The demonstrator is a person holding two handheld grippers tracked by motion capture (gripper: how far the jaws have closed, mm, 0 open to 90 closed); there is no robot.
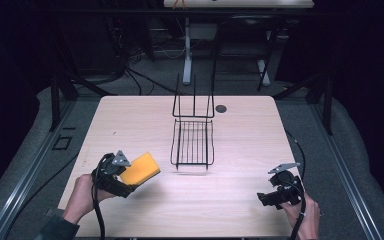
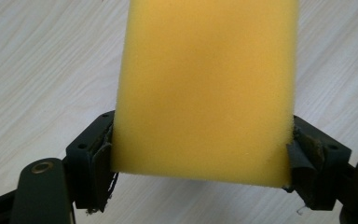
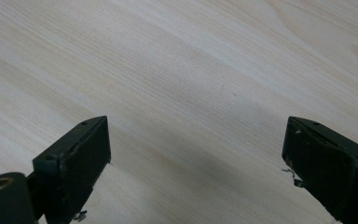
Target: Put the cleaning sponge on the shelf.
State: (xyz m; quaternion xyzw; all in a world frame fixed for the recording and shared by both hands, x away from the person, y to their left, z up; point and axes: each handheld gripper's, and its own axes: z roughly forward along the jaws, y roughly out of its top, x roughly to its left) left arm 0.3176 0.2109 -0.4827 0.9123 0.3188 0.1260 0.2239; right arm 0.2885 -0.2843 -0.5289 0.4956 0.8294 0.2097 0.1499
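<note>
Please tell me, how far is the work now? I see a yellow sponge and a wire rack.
Done: the left gripper has picked up the yellow sponge; its jaws clamp both sides. In hand: the sponge is held over the table, left of the wire rack. Left: probably placing it in the rack, which holds nothing. The right gripper waits open.

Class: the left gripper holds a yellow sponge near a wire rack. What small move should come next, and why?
Probably carry the sponge right and forward toward the wire rack: the left gripper already clamps it, and the rack sits empty.
</note>
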